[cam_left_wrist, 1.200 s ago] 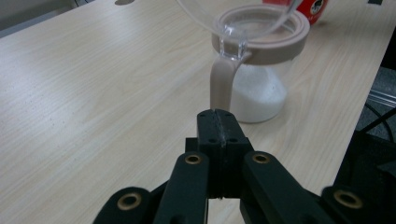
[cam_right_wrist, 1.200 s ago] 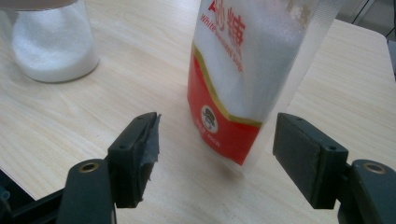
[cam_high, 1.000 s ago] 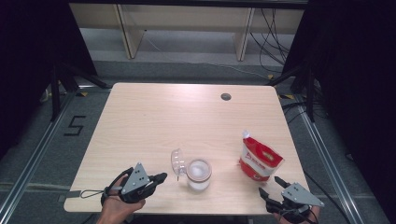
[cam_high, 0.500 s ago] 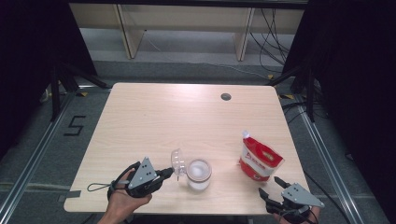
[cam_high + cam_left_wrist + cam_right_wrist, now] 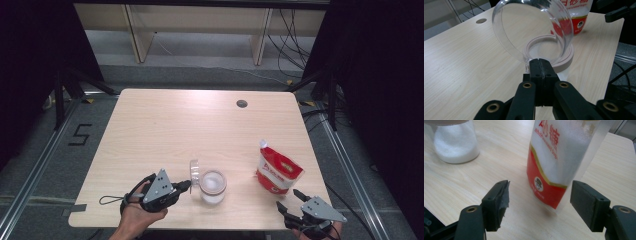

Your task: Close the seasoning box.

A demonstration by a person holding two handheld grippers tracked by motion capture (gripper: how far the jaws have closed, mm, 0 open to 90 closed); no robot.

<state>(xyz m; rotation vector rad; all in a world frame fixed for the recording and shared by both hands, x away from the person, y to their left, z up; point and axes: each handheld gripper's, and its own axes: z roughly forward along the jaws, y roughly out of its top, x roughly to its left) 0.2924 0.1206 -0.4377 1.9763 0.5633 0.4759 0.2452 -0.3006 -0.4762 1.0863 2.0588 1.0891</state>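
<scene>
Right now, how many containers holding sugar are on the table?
2. A clear jar with white sugar stands near the front middle, its hinged lid open beside the left gripper. A red sugar pouch stands to its right, ahead of the right gripper.

The right gripper (image 5: 539,202) has its two black jaws wide apart, just in front of a red and white sugar bag (image 5: 559,157). A sugar jar (image 5: 455,142) stands off to the side on the wooden table (image 5: 494,152).

Counted on the tabletop (image 5: 165,125): one jar (image 5: 213,186) of sugar, one clear lid (image 5: 194,172), one red pouch (image 5: 278,171); two grippers at its near edge.
</scene>
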